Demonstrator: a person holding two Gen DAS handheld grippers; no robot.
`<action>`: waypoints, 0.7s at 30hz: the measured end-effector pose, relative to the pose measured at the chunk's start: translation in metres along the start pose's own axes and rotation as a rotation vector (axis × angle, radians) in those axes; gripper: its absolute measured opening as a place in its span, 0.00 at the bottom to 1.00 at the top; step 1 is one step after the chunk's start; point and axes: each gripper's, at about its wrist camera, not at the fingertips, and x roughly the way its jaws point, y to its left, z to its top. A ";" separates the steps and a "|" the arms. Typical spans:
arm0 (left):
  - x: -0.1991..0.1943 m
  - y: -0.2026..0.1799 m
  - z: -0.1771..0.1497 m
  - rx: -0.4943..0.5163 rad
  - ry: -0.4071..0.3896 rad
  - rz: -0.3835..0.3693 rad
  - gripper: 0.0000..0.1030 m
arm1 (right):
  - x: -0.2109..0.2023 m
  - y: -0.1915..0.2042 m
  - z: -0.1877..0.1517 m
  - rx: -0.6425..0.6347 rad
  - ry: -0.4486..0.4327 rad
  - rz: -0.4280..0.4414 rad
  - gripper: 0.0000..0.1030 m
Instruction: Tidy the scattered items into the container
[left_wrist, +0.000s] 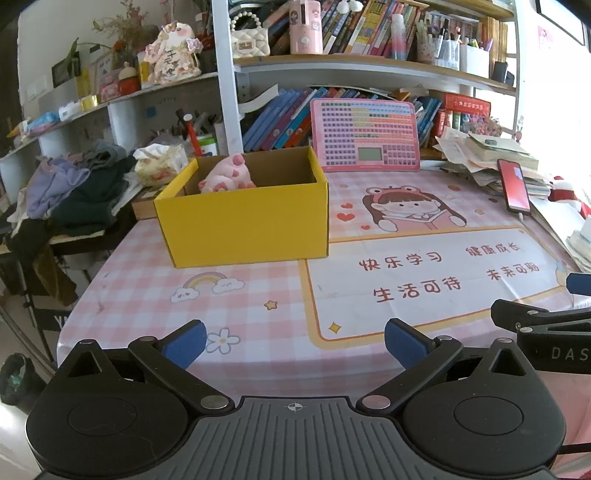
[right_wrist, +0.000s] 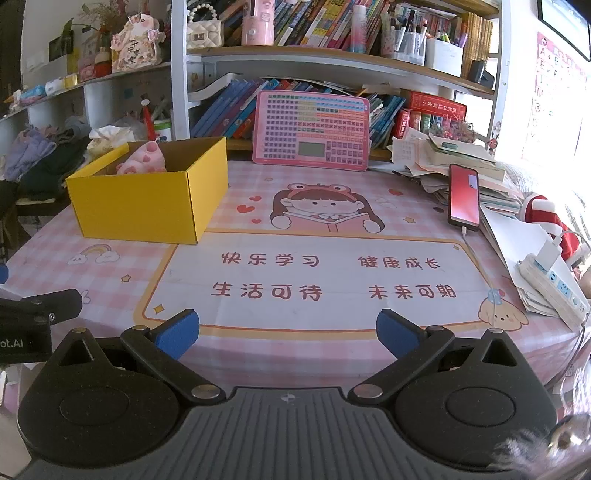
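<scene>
While both grippers hang low over the near edge of the tabletop (right_wrist: 258, 221), the left gripper (left_wrist: 294, 345) has its jaws spread wide with nothing between them, and the right gripper (right_wrist: 287, 334) has its jaws spread the same way, also empty. A yellow box (left_wrist: 243, 221) sits open on the far left of the pink checked cover, and a pink plush (left_wrist: 227, 175) lies inside it against the left wall. A pink keyboard board (right_wrist: 312, 129) leans against the books behind. On the right, a red phone (right_wrist: 464, 197) rests tilted against a paper stack (right_wrist: 436, 155), near a power strip (right_wrist: 554, 280).
</scene>
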 end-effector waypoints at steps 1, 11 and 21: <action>0.000 0.000 0.000 0.000 0.000 0.000 1.00 | 0.000 0.000 0.000 -0.001 0.000 0.001 1.00; 0.000 0.002 0.000 -0.001 -0.001 0.000 1.00 | 0.001 0.001 0.000 -0.002 0.000 0.001 1.00; 0.004 0.004 0.003 0.012 0.000 -0.009 1.00 | 0.003 0.002 0.002 0.004 0.001 -0.008 1.00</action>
